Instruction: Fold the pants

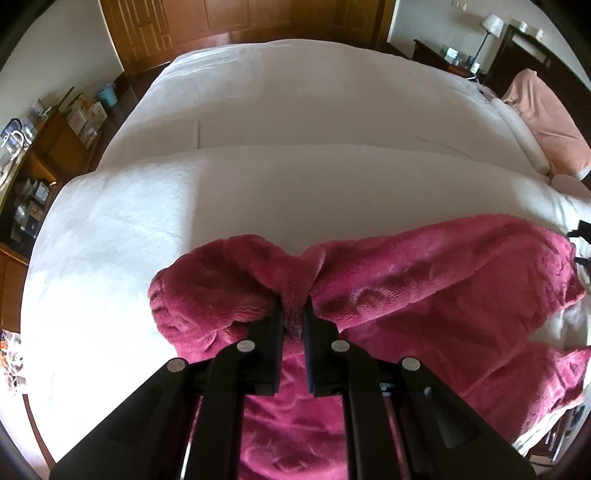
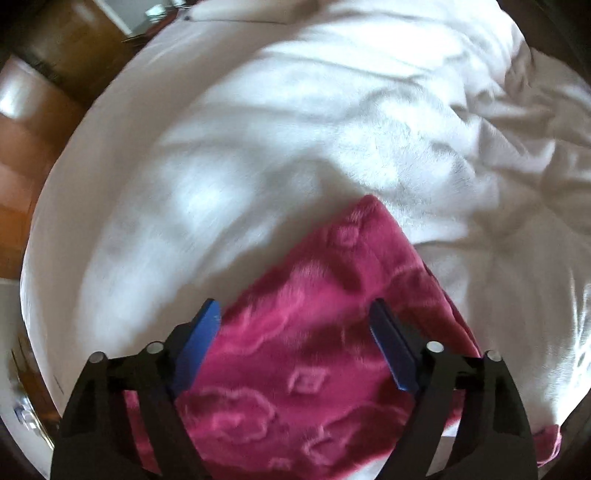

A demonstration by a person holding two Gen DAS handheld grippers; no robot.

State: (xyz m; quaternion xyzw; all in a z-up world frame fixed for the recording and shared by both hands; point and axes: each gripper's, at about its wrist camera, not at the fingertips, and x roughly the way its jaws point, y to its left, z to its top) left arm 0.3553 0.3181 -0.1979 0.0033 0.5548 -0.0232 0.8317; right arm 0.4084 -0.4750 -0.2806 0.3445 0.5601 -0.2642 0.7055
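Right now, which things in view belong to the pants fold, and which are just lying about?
Job:
- pink fleece pants
- left claw, shut on them
- right claw, open above them
- white bedding

Lying about:
- peach pillow
- lamp
- blue bin

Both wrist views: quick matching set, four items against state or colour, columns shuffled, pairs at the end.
Column 1:
1. left gripper
2. right gripper
3. pants
4. bed cover

Column 2:
A. white
B. jaws apart, nothing pinched
C. pink fleece
D. shut on a bunch of fabric

Pairs: 1-D, 2-B, 3-C, 4-A
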